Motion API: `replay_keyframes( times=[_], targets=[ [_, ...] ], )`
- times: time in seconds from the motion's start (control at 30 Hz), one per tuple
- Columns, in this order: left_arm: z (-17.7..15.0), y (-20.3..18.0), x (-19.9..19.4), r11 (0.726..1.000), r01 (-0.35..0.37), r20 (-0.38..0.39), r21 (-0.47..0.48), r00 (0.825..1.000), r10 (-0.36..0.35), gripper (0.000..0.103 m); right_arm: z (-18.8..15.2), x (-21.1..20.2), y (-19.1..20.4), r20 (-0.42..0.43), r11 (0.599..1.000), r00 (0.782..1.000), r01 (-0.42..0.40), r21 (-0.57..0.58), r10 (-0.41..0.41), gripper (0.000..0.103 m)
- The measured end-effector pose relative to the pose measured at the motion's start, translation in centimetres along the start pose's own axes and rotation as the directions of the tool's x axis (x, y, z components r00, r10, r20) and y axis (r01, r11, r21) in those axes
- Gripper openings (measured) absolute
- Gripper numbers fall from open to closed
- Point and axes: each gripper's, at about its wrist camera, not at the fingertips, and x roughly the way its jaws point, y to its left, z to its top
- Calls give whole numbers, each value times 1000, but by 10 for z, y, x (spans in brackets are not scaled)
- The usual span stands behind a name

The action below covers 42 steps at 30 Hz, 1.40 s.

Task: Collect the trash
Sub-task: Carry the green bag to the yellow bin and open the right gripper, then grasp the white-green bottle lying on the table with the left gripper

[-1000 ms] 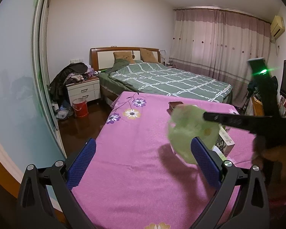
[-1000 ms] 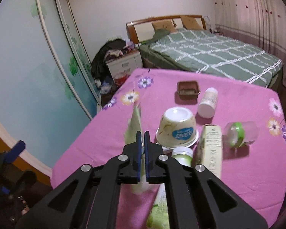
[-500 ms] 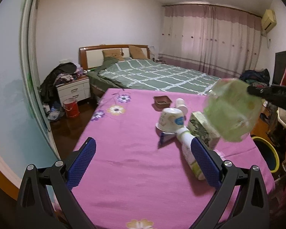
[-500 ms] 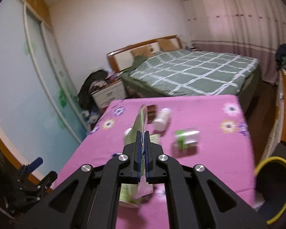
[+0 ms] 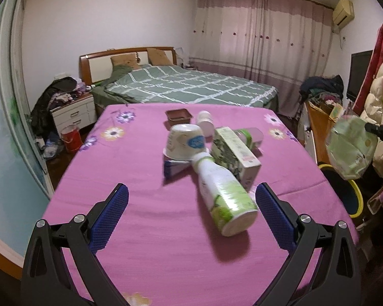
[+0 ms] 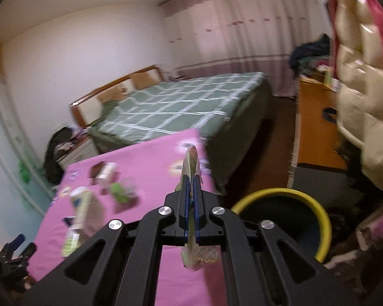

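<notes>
My right gripper (image 6: 190, 178) is shut on a flat pale-green plastic wrapper (image 6: 190, 163), held edge-on in the air just left of a yellow-rimmed dark bin (image 6: 321, 219). In the left wrist view the same wrapper (image 5: 351, 148) hangs at the far right above the bin (image 5: 356, 196). My left gripper (image 5: 190, 204) stands open over the pink-covered table (image 5: 130, 168), with the base of a lying green-and-white bottle (image 5: 223, 191) between its fingers, untouched. Behind the bottle lie an upturned paper bowl (image 5: 185, 142), a carton box (image 5: 236, 153), a green-lidded jar (image 5: 250, 135), a white bottle (image 5: 205, 125) and a brown tray (image 5: 178, 114).
A green-checked bed (image 5: 186, 86) stands beyond the table, a white nightstand (image 5: 72, 114) and a red bucket (image 5: 70, 137) to its left. An orange cabinet (image 6: 316, 132) and a hanging cream puffer coat (image 6: 360, 107) flank the bin on the right.
My right gripper has swung the wrapper from over the table's middle to the right, next to the bin. The left gripper has moved closer to the lying bottle.
</notes>
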Motion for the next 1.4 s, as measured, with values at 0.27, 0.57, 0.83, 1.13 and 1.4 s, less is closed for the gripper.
replay_keyframes(
  times=[0.27, 0.57, 0.83, 1.13, 1.4],
  targets=[
    [-3, -23, 24, 999, 23, -49, 22, 999, -22, 98, -18, 26, -57, -55, 988, 987, 153, 26, -151, 5],
    [-12, -36, 48, 999, 14, -98, 45, 995, -9, 98, -35, 45, -71, -94, 985, 982, 167, 51, -162, 6],
    [-24, -42, 71, 998, -3, -144, 64, 989, 13, 92, -36, 46, -71, -102, 986, 983, 160, 51, -154, 7],
    [-32, -45, 84, 998, -4, -164, 61, 986, 14, 83, -40, 53, -63, -120, 989, 983, 143, 42, -137, 7],
    [-32, -45, 88, 998, 11, -157, 62, 988, -2, 58, -43, 55, -59, -128, 991, 984, 131, 37, -125, 7]
  ],
)
